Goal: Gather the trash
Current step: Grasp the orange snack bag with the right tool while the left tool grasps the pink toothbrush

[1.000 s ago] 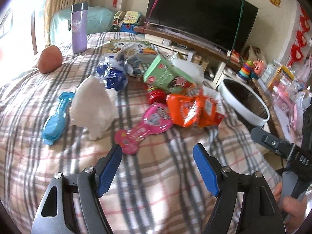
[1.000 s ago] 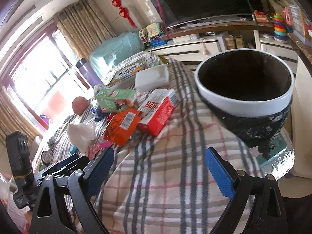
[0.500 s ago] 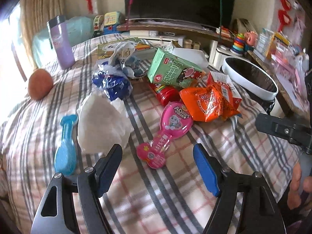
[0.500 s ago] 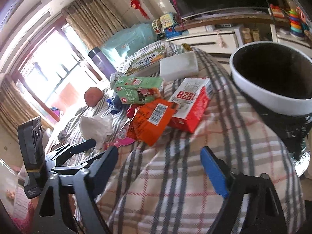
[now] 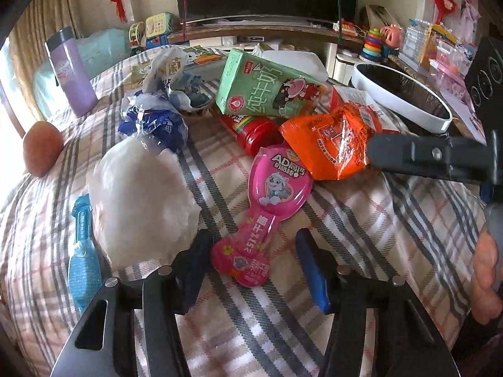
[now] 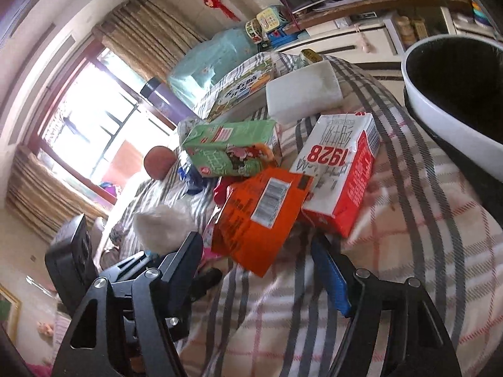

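Both hand-held grippers gape wide and empty — left hand-held gripper point(image 5: 251, 264) straddling the pink wrapper point(image 5: 267, 207), right hand-held gripper point(image 6: 257, 267) approaching the orange packet point(image 6: 261, 216) beside it, likely to grasp.

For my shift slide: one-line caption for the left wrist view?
Open left gripper straddling a pink snack packet amid litter on a plaid cloth, bin beyond.

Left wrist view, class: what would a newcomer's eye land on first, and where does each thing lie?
A heap of bright litter on the plaid cloth: the orange snack bag at centre right, the green milk carton behind it, the pink wrapper just ahead of the open left gripper. A crumpled white tissue sits to the left, the black-lined bin far right.
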Available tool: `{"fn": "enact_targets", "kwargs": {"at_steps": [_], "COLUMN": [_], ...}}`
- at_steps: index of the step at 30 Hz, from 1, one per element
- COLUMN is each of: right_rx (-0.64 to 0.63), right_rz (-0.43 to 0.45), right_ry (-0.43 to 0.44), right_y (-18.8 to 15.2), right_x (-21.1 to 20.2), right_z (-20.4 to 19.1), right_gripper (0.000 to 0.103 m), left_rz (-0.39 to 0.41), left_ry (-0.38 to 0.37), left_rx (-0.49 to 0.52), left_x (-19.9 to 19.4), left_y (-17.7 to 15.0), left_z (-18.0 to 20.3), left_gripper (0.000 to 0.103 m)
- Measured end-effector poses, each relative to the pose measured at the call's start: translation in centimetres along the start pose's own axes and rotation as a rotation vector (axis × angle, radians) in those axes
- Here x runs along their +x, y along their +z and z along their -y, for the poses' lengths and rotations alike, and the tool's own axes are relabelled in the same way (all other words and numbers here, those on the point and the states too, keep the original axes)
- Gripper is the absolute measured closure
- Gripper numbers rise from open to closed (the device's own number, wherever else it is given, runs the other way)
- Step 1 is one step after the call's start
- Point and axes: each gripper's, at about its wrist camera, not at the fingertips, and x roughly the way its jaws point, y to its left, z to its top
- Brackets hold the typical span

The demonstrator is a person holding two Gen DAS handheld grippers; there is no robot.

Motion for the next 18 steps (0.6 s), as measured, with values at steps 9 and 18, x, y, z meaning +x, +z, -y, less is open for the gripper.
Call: {"fn": "enact_targets", "kwargs": {"at_steps": [9, 18], "right_rx": [-0.063, -0.093], "right_rz": [0.011, 0.049], "right_ry": [-0.012, -0.026], "right_y": [-1.0, -2.2], "right_x": [-1.3, -4.7], "right_z": [-0.7, -0.6], "right_gripper": [0.092, 0.092], "left_rz": [0.009, 0.065], "left_ry": [0.007, -0.062], "left_rx": [0.002, -0.094], "left_x": [-0.9, -3.8], "left_y": [-0.4, -1.5], "left_z": [1.0, 1.3], "left_gripper": [0.071, 0.071]}}
